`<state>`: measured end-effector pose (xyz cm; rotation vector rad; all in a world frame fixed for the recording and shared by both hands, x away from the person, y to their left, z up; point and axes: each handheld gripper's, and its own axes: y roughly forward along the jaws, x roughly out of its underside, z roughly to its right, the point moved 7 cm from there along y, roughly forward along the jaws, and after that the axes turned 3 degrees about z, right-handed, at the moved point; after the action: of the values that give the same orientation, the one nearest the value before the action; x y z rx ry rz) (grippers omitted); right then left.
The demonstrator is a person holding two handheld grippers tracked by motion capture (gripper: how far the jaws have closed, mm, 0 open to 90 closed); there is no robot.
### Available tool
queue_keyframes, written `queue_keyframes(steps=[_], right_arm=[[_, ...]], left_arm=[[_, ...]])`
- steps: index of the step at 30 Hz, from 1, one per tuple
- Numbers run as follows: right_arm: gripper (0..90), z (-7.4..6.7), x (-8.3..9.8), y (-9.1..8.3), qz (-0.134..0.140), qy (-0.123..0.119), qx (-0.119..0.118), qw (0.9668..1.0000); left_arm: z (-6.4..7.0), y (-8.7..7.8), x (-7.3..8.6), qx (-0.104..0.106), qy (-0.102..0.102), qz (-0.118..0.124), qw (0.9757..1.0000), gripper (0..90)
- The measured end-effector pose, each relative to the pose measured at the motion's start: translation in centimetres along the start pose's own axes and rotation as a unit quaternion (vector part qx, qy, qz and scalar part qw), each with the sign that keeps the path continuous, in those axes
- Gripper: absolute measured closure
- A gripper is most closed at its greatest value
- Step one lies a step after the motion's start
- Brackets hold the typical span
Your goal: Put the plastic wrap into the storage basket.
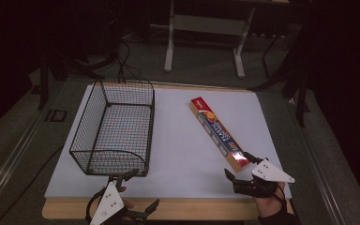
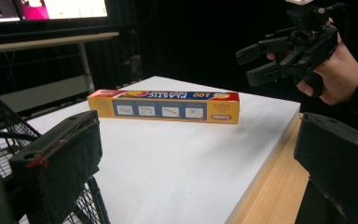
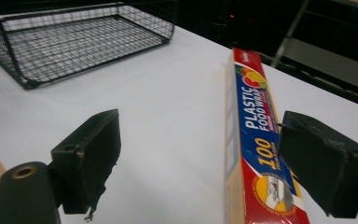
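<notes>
The long, thin box (image 1: 218, 133) of plastic food wrap, red, blue and yellow, lies flat on the right of the white worktop (image 1: 178, 140), its near end between the wide-open jaws of the right claw (image 1: 240, 167), untouched.

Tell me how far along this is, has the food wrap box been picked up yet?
Not yet. The food wrap box lies flat on the white board, and the wire basket holds nothing. In hand: the right gripper, open, is at the box's near end. Left: gripping and lifting it, probably into the basket.
</notes>
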<state>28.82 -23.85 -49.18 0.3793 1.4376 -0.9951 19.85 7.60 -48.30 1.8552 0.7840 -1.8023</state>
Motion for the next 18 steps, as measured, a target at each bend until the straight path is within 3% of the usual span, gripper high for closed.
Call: queue_keyframes(steps=[5,13,18], right_arm=[[13.5,-0.2,0.1,-0.1,-0.005,0.004,-0.011,0.9999],[14.6,0.0,-0.6,-0.7,0.001,0.006,0.001,1.0000],[14.4,0.0,-2.1,-1.0,0.004,-0.001,0.008,1.0000]], left_arm=[[0.0,0.2,-0.1,0.004,0.002,0.001,1.0000,1.3],[0.3,0.4,-0.1,0.008,0.006,0.001,0.9999,1.3],[0.4,0.4,0.0,0.005,0.006,-0.001,1.0000,1.3]])
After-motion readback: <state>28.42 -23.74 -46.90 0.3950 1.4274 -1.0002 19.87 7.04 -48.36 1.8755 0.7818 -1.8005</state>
